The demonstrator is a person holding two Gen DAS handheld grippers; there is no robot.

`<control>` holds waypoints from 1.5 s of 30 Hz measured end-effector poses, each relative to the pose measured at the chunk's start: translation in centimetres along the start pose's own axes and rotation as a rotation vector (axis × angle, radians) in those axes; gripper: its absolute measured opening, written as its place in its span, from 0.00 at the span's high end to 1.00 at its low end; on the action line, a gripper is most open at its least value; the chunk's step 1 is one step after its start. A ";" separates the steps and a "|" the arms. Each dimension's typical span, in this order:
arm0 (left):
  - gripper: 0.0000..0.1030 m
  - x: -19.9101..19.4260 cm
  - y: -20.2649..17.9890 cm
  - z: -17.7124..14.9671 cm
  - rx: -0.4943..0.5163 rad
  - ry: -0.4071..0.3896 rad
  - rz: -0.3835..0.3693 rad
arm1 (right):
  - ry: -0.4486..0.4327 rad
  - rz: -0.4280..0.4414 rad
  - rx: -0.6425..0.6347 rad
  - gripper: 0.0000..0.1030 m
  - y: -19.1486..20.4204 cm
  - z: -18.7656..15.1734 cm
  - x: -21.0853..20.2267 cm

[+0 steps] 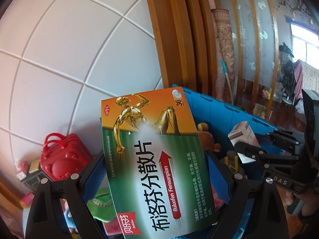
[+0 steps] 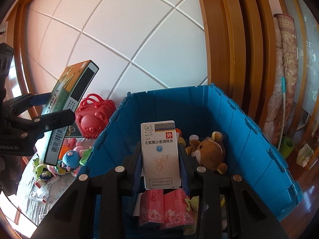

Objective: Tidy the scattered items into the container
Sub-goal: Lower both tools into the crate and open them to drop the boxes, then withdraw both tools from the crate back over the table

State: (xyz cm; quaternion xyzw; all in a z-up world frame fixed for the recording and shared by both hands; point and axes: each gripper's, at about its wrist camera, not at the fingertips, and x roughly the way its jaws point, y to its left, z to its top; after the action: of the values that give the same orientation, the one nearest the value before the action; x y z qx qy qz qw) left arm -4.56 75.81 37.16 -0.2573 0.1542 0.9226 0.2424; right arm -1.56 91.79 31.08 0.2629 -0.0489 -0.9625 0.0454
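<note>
My left gripper (image 1: 157, 171) is shut on a green and orange medicine box (image 1: 151, 155), held up in the air beside the blue crate (image 1: 229, 115). The same box (image 2: 65, 103) shows in the right wrist view, left of the crate (image 2: 249, 131). My right gripper (image 2: 161, 159) is shut on a white eye-drop box (image 2: 160, 153), held over the inside of the crate. It also shows in the left wrist view (image 1: 244, 137). A brown bear plush (image 2: 209, 153) and pink tissue packs (image 2: 165, 209) lie in the crate.
A red bear-shaped case (image 2: 93, 117) stands against the white wall, left of the crate. Small plush toys (image 2: 67, 159) and small packets (image 2: 41, 191) lie on the surface at lower left. A rolled carpet (image 2: 285, 69) leans at the right.
</note>
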 end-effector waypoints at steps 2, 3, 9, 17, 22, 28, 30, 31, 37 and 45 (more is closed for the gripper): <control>0.10 0.8 -0.5 0.7 0.004 -0.003 -0.006 | 0.005 -0.009 0.005 0.69 -0.6 0.0 0.4; 0.10 1.2 -0.6 1.0 0.008 -0.004 -0.009 | 0.007 -0.015 0.009 0.69 -0.9 0.0 0.6; 0.10 3.7 -1.5 2.5 0.020 0.006 -0.023 | 0.012 -0.043 0.019 0.69 -2.4 0.3 1.7; 0.10 5.9 -2.7 3.6 0.028 0.014 -0.050 | 0.018 -0.061 0.031 0.69 -3.8 0.7 2.0; 0.10 6.8 -2.7 4.1 0.024 0.019 -0.047 | 0.022 -0.064 0.035 0.69 -4.2 0.8 2.5; 0.10 7.3 -2.3 4.7 0.000 0.011 -0.052 | 0.022 -0.073 0.030 0.69 -4.0 1.1 3.0; 0.00 7.6 -2.0 4.9 -0.027 0.027 -0.097 | 0.034 -0.088 0.006 0.67 -3.6 1.2 3.3; 0.00 7.7 -2.0 5.1 -0.035 0.038 -0.103 | 0.039 -0.100 -0.006 0.52 -3.5 1.2 3.4; 0.00 7.6 -1.0 4.4 -0.065 0.060 -0.079 | 0.014 -0.120 -0.002 0.00 -3.7 1.1 2.7; 0.00 5.4 2.4 1.7 -0.111 0.075 -0.007 | -0.003 -0.083 -0.019 0.00 -2.5 1.7 1.5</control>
State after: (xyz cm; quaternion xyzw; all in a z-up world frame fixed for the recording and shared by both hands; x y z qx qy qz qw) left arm -10.51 76.47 35.95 -0.3052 0.1107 0.9186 0.2251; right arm -3.83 94.20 31.46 0.2629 -0.0288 -0.9643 0.0080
